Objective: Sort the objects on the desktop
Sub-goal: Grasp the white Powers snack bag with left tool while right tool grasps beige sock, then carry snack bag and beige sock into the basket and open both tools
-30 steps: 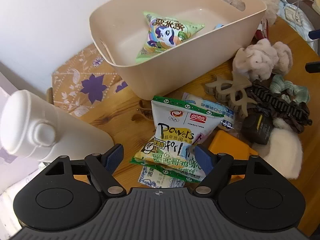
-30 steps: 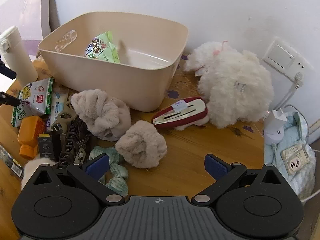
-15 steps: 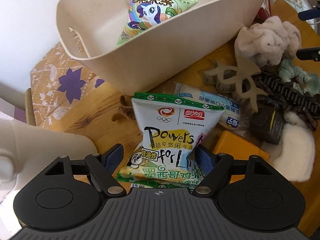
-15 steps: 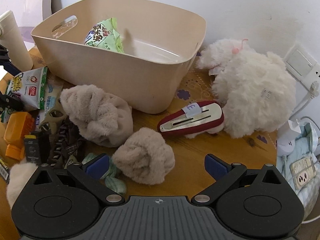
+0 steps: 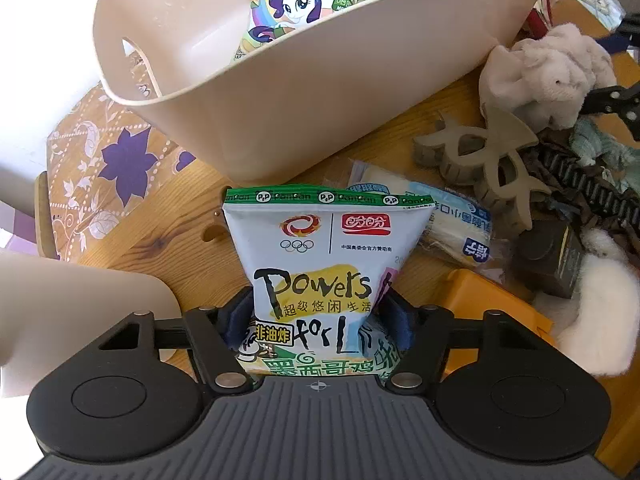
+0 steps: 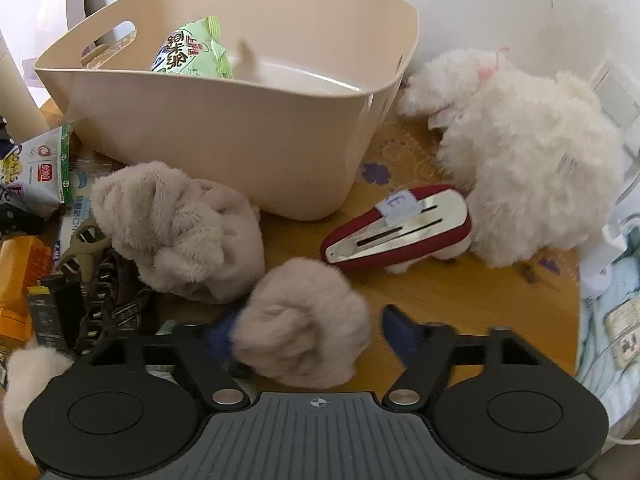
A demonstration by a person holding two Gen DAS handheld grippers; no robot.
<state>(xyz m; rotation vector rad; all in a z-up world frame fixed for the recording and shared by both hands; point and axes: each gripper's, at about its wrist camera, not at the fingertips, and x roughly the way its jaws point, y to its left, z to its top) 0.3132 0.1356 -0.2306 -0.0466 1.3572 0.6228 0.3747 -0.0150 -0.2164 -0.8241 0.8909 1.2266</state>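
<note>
A: Left wrist view first. What has the left gripper point(image 5: 318, 322) got?

B: Its fingers are closed onto the white snack bag point(image 5: 326, 272), pinching its lower half from both sides. The bag stands just in front of the beige bin point(image 5: 320, 96), which holds a green snack packet point(image 5: 296, 0).

A: And on the desk point(image 5: 168, 232)?

B: A tan claw clip point(image 5: 484, 164) and an orange box point(image 5: 492, 312) lie to the right.

A: Right wrist view?

B: The right gripper point(image 6: 306, 332) has its fingers part open around a beige fluffy scrunchie point(image 6: 302, 322); the left pad touches it, the right pad stands just clear. A red hair clip point(image 6: 400, 228) lies beyond, against a white plush toy point(image 6: 516, 176).
</note>
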